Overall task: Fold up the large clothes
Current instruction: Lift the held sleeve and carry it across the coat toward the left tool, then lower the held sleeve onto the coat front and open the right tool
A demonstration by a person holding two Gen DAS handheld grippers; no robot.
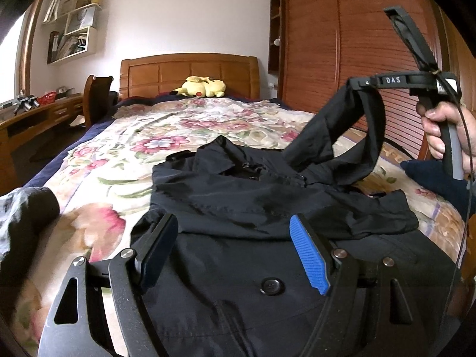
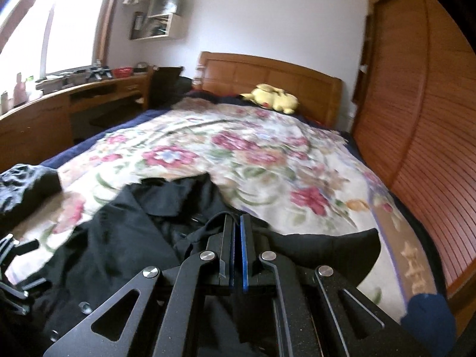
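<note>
The bed [image 1: 125, 136] carries a black jacket [image 1: 238, 196] at its near edge: light, limp, probably slippery fabric, best taken at hems and cuffs. The right gripper [image 1: 361, 84], jaws clenched, lifts its sleeve [image 1: 324, 131]; the left gripper [image 1: 235, 247] hovers, jaws released.

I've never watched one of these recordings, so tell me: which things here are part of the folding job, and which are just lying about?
Part of the job:
- black jacket, spread on the floral bedspread
- right gripper, jaws shut on the jacket's sleeve
- left gripper, jaws open over the jacket

Just lying about:
- yellow plush toy
- wooden desk
- wall shelves
- wardrobe
</note>
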